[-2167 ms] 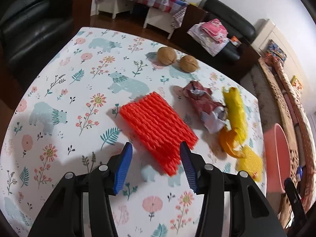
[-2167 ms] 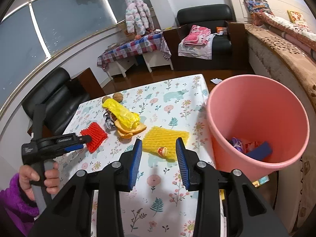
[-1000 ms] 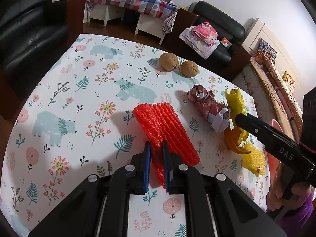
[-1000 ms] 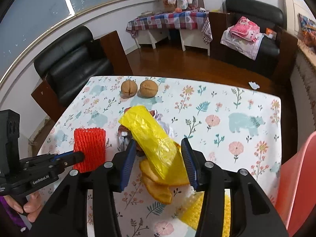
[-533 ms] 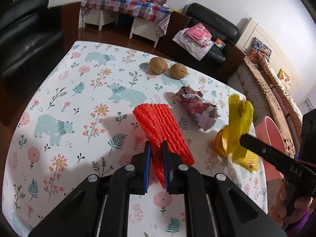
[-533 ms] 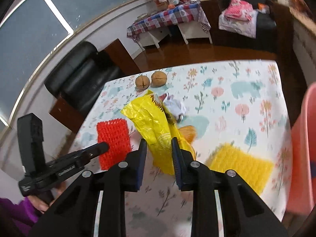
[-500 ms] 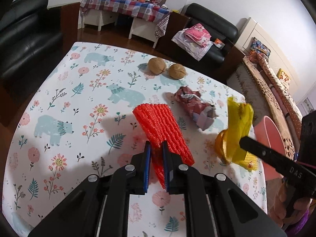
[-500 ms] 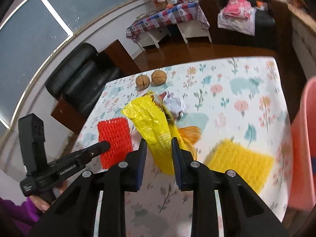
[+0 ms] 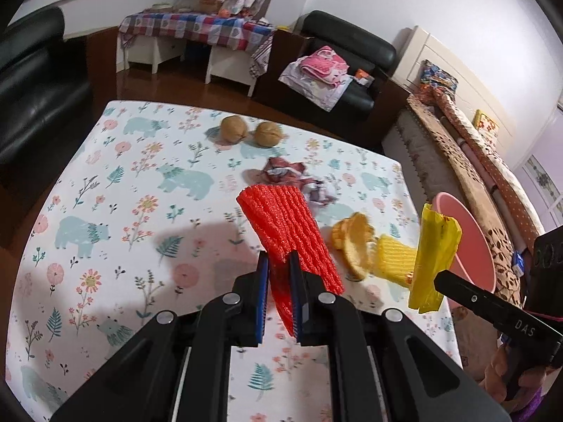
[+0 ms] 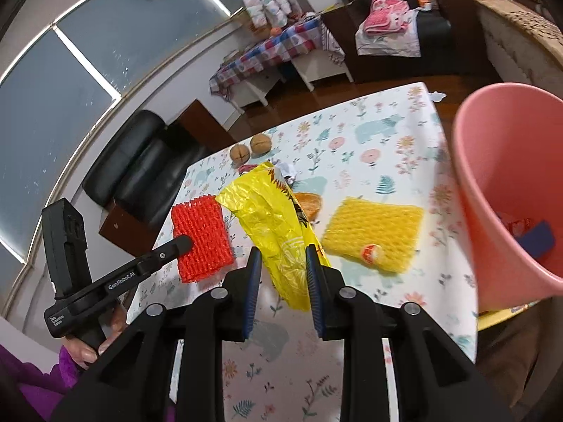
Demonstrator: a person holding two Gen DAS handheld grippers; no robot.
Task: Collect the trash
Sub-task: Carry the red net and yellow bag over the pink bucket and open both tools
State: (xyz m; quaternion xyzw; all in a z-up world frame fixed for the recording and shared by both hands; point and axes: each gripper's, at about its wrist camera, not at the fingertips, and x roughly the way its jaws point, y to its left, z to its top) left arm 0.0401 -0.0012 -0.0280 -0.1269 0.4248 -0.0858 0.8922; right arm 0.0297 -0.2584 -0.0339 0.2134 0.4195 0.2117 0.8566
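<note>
Left gripper (image 9: 278,276): fingers clamped on one end of the red foam net (image 9: 286,227), lifted clear of the bench (image 9: 105,183) and slanting up and away from the pads. Right gripper (image 10: 283,269): fingers pinched on the lower part of the yellow wrapper (image 10: 271,225), held in the air over the bench's near right side, close to the pink bin (image 10: 499,190) standing off the bench's right edge. Inside the bin, a blue item and some red scraps. Lying flat near the right edge: yellow foam net (image 10: 376,232) with a small sticker. Just beside it, orange peel (image 9: 353,242). Toward the middle, a crumpled dark-red wrapper (image 9: 295,179). Near the far edge, two walnuts (image 9: 250,133) side by side.
</note>
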